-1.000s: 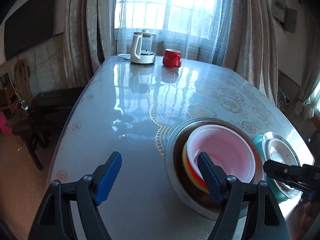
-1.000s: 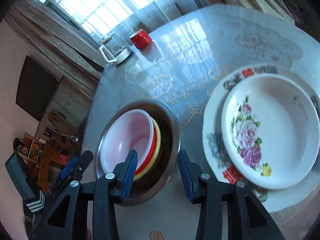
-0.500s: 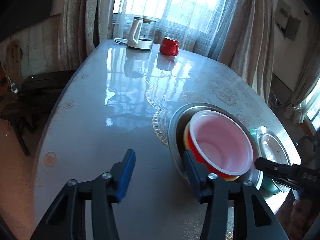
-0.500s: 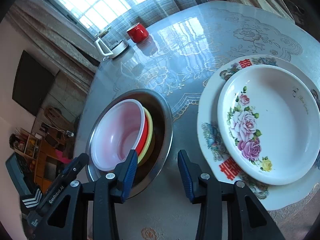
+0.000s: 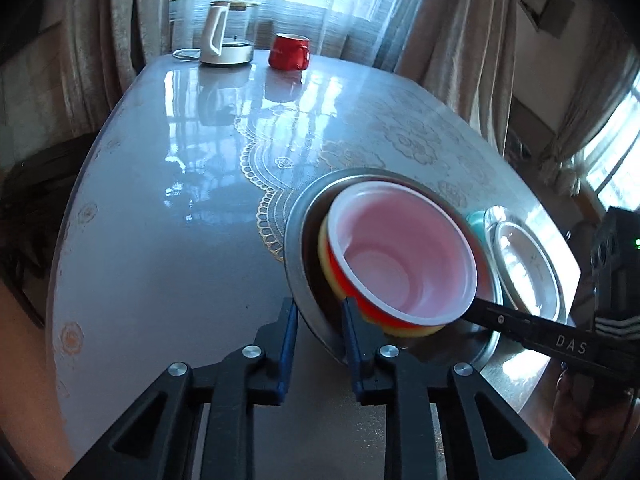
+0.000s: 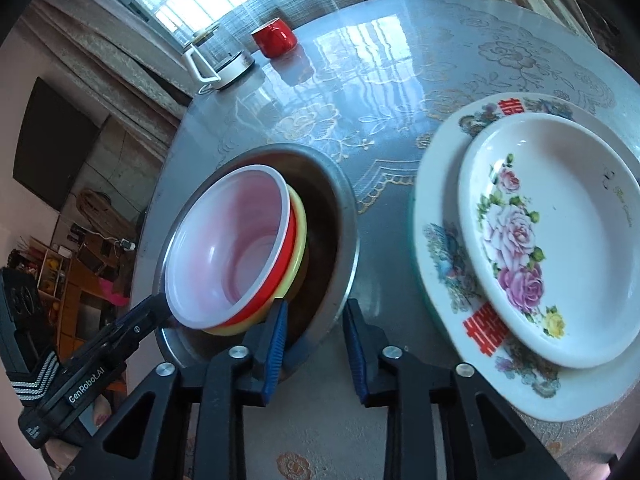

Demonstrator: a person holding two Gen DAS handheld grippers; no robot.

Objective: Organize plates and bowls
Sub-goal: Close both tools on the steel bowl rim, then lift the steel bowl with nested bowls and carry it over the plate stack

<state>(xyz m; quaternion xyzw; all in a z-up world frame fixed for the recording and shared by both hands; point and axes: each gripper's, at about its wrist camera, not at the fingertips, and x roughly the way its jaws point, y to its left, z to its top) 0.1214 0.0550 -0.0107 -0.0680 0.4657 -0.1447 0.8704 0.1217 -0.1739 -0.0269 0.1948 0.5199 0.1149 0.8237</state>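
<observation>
The glossy grey surface (image 5: 168, 216) carries everything, its lace-patterned cover showing under the shine. On the right side sits a large flowered plate (image 6: 448, 264) with a smaller rose-printed dish (image 6: 560, 240) resting inside it. Just beside them stands a wide metal basin (image 5: 296, 240), and inside the basin are nested bowls: a white and red bowl (image 5: 404, 256) on top, tilted, with a yellow bowl (image 6: 299, 232) under it. The left gripper (image 5: 318, 344) has its jaws astride the near rim of the basin, one blue pad outside the wall and one inside, narrowed but with a gap visible; whether the pads press the metal cannot be told. The right gripper (image 6: 314, 340) straddles the basin rim on its own side in the same way, jaws partly parted, contact likewise unclear. At the far end of the surface, well apart from the dishes, stand a white kettle (image 5: 226, 34) and just beside it a red mug (image 5: 289, 51)
</observation>
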